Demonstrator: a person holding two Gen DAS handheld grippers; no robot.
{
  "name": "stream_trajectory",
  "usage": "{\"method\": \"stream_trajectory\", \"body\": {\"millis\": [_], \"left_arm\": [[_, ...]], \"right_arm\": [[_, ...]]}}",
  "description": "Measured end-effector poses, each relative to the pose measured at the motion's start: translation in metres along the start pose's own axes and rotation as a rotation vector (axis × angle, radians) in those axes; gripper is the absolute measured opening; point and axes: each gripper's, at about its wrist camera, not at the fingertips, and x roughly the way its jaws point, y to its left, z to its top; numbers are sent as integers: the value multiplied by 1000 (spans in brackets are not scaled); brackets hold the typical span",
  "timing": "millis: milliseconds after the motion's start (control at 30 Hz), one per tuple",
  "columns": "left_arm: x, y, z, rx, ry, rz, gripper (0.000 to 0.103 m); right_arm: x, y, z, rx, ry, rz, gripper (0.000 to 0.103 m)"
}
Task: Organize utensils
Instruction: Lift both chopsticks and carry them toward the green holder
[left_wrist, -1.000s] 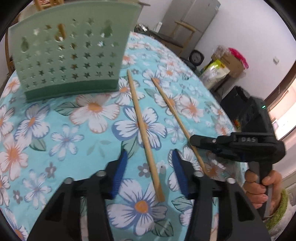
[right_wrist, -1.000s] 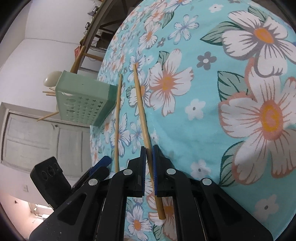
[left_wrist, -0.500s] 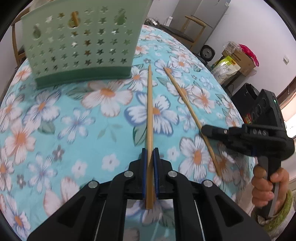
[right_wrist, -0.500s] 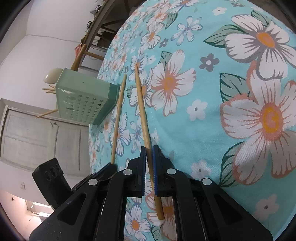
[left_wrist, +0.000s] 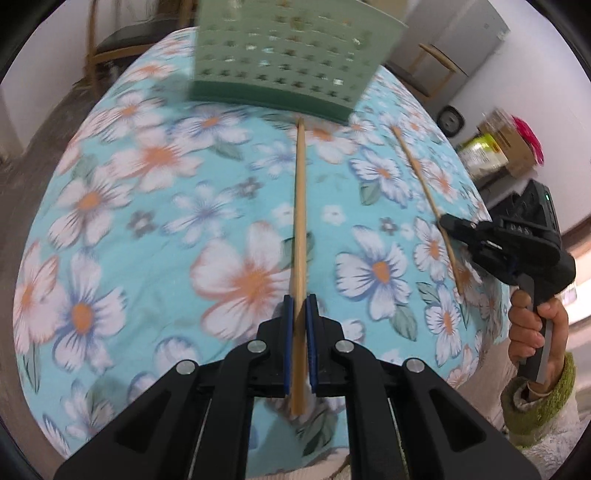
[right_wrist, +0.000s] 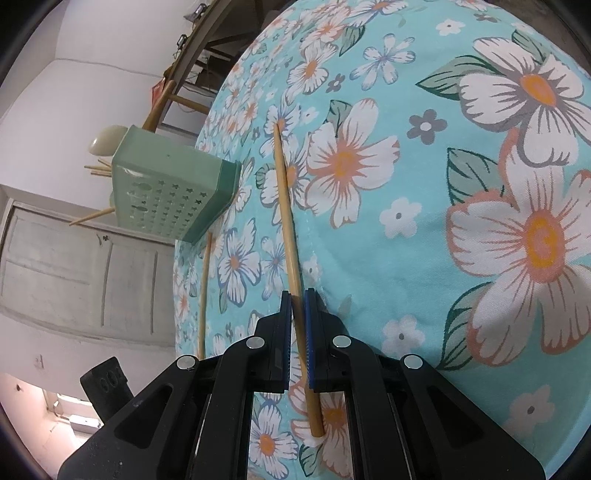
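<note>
Two chopsticks clamped, one per gripper, on the floral tablecloth (left_wrist: 122, 206).

The left wrist view shows the left gripper (left_wrist: 300, 306) pinching the first chopstick (left_wrist: 301, 206), tip pointing at the base of the green perforated utensil holder (left_wrist: 291, 55); it alone shows the person's hand (left_wrist: 535, 332) on the right gripper's handle. The right wrist view shows the right gripper (right_wrist: 298, 302) pinching the second chopstick (right_wrist: 286, 206) near its thick end, and alone shows the holder's contents: several chopstick ends and a pale spoon (right_wrist: 107, 140). Count: two grippers, two loose chopsticks, one holder.
</note>
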Motion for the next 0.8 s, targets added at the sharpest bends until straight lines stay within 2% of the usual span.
{"method": "stream_trajectory", "body": {"millis": [133,300,367,467,533,800], "left_arm": [[-1,8,-5,-53,5,-1,6],[0,5,-6,-49,31,0,7],[1,6,-3,-51,40,-12,10],[-1,5,3,-39,36,-18,21],[-2,3,6,-12,29,-6,32],[12,6,26,16,-4,23,34]], "right_arm": [[3,8,-6,-37,32,-19,5],[5,18,-15,-89,77,-48,5],[5,20,-17,-97,89,-51,7],[7,24,-17,-114,94,-67,11],[9,27,-15,-121,96,-67,20],[21,44,-4,-196,83,-128,26]]}}
